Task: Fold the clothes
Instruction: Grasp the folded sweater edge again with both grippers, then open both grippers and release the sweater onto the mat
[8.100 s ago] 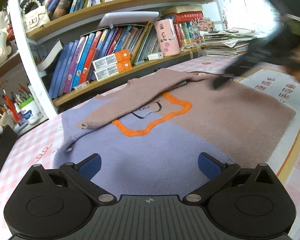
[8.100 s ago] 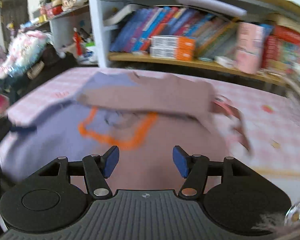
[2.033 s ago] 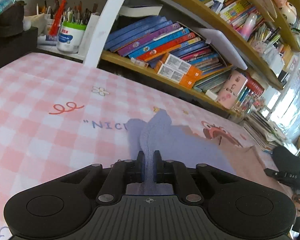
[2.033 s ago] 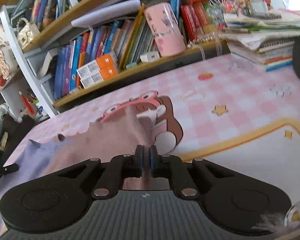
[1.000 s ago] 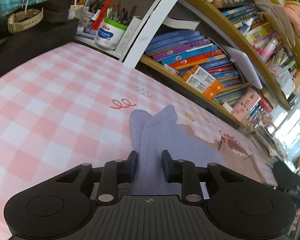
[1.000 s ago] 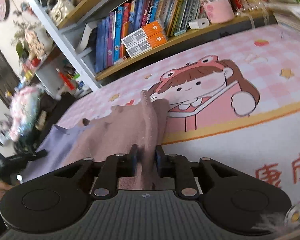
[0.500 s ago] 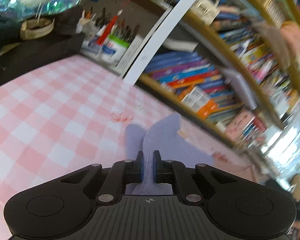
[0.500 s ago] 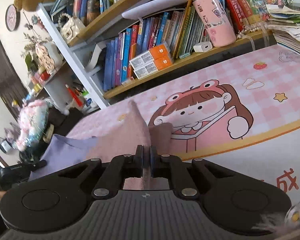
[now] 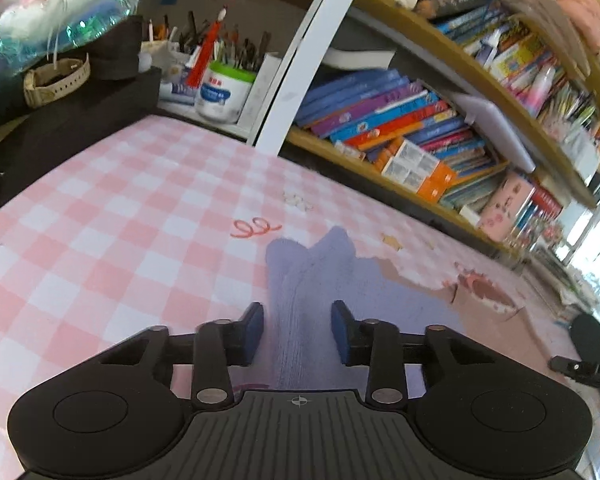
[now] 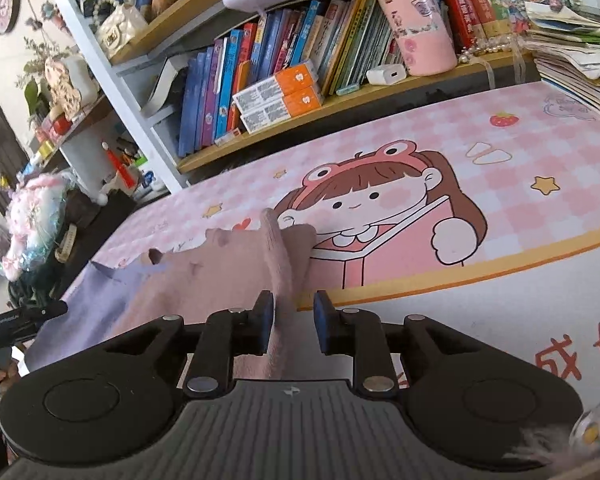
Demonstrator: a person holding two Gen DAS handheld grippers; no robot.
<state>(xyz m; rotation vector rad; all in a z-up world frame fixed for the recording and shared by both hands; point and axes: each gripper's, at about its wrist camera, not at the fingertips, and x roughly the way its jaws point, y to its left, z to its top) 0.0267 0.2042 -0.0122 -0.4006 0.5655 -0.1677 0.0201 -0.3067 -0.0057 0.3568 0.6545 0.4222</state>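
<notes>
A knitted sweater lies on the table, lilac on one side and dusty pink on the other. In the left wrist view my left gripper hovers low over the lilac edge. Its jaws are opening, and the cloth lies flat between them with neither pad pressing on it. In the right wrist view my right gripper stands with its jaws apart. A raised ridge of pink cloth runs between them, brushing the left pad while the right pad stays clear.
The pink checked table mat carries a cartoon girl print. Bookshelves full of books line the far edge. A pen pot and a black box stand at the left end, and a paper stack at the right.
Half a second ago both grippers were shut on pinched folds of the sweater. Now both sets of jaws stand apart, and the lilac fold has dropped flat onto the table.
</notes>
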